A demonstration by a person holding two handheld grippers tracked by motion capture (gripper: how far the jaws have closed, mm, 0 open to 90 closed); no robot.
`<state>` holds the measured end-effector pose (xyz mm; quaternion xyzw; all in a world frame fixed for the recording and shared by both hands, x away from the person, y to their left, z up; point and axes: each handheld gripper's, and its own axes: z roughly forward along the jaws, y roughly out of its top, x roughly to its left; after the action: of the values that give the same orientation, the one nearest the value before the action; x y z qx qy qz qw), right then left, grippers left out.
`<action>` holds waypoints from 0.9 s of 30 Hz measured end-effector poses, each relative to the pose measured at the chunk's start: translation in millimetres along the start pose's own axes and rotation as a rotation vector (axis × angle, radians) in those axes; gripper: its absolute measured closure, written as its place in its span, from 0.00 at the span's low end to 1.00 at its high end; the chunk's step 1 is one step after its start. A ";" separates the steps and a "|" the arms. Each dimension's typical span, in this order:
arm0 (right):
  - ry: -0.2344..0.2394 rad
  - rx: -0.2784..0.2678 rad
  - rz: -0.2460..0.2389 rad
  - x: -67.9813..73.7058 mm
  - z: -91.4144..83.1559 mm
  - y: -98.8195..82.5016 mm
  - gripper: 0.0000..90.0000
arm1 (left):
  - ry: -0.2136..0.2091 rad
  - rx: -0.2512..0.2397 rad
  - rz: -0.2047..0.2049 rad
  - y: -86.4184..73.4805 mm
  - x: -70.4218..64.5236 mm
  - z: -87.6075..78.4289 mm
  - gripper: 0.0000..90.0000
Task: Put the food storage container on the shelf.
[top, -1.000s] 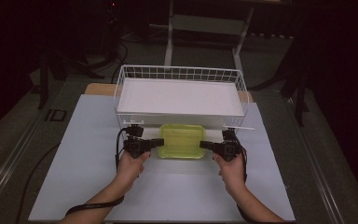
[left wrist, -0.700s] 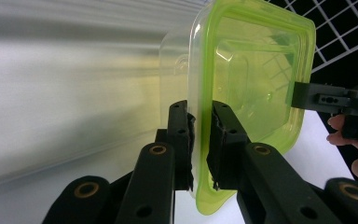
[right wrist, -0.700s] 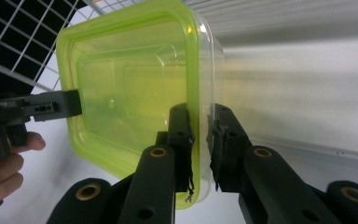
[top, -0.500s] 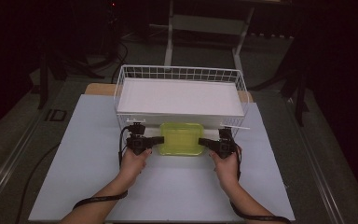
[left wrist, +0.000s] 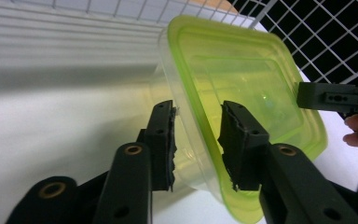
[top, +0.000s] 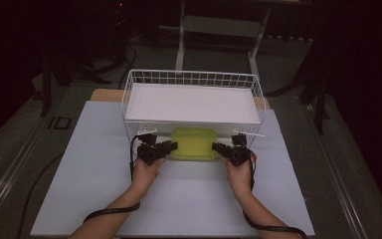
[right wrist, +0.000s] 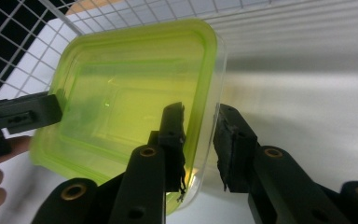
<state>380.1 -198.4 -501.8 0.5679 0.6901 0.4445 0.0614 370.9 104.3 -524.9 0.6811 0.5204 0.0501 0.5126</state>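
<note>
While on table, container (top: 194, 143) between both tongs.

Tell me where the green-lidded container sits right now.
In the high view the green-lidded container rests on the white table, against the wire basket's near side, between the left gripper and right gripper.

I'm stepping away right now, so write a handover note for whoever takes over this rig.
Left tool: jaws have just been opening, astride the green container's left rim, not pinching.
Right tool: the same at the right rim.
Container: lidded, on the white table, just before the wire basket.
Done: container apparently set down, released.
Left: likely back both tools away.
</note>
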 end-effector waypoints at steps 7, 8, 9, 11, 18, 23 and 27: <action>-0.030 -0.016 -0.024 1.5 4.7 0.6 0.69 | -0.004 -0.016 0.003 1.2 2.2 2.9 0.64; -0.028 -0.020 -0.026 1.3 4.8 0.0 0.68 | 0.009 -0.027 0.021 1.3 0.9 1.6 0.63; -0.025 -0.027 -0.021 0.9 3.9 -0.9 0.66 | -0.001 -0.034 0.024 1.3 0.3 0.7 0.63; -0.033 -0.036 -0.029 1.2 0.7 -1.9 0.62 | 0.008 -0.040 0.042 2.0 -2.5 -2.0 0.61; -0.008 -0.057 -0.021 0.7 -17.3 -4.6 0.59 | 0.019 -0.047 0.035 -0.5 -3.8 -17.5 0.60; 0.018 -0.047 -0.061 10.3 -33.8 -9.6 0.59 | 0.052 -0.049 0.107 -4.8 -9.8 -38.8 0.59; 0.035 -0.034 -0.106 23.2 -42.8 -15.5 0.60 | 0.034 -0.062 0.128 -7.9 -13.4 -58.2 0.58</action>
<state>335.5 -201.5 -477.0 0.5217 0.7125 0.4620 0.0825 324.5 131.1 -497.3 0.6959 0.4827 0.1106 0.5201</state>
